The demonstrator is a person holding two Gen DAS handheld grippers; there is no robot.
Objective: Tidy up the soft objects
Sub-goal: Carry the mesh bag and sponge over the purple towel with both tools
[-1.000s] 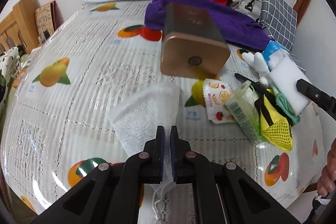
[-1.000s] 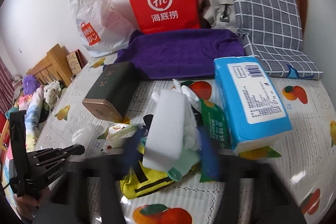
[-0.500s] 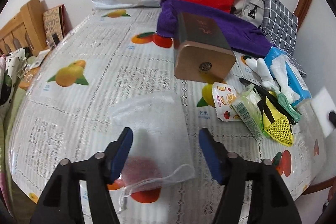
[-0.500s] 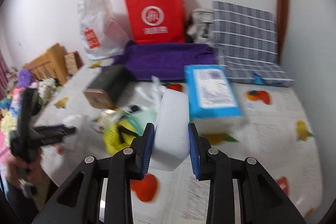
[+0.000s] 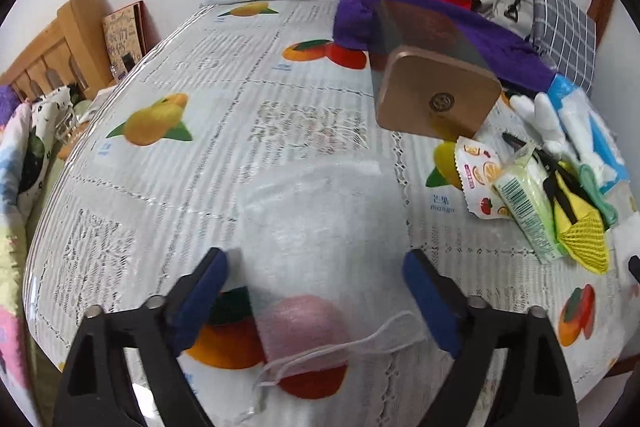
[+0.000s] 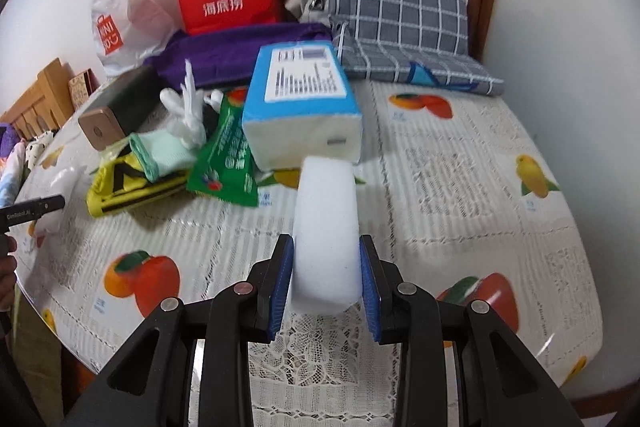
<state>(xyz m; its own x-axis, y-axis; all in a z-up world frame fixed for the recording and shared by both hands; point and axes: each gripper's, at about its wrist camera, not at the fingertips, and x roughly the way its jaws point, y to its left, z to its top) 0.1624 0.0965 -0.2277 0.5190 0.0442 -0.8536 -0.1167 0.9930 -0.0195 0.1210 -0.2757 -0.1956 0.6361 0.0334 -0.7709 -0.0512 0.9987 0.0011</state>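
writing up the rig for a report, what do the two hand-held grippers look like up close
Both match. The left hand-held gripper has two black plastic fingers with triangular cut-outs, silver round bolts at the pivots, and blue pads on the inner faces. The right hand-held gripper is built the same, its blue pads finely ribbed. The left one's finger, seen from the right wrist, carries small white lettering. No cables or sleeves show.

At the bottom of the frame, the left gripper (image 5: 314, 277) has just been opening; its blue pads (image 5: 202, 293) stand wide apart over a sheer white drawstring pouch (image 5: 316, 247) lying flat at lower centre on the fruit-print tablecloth (image 5: 168, 155).
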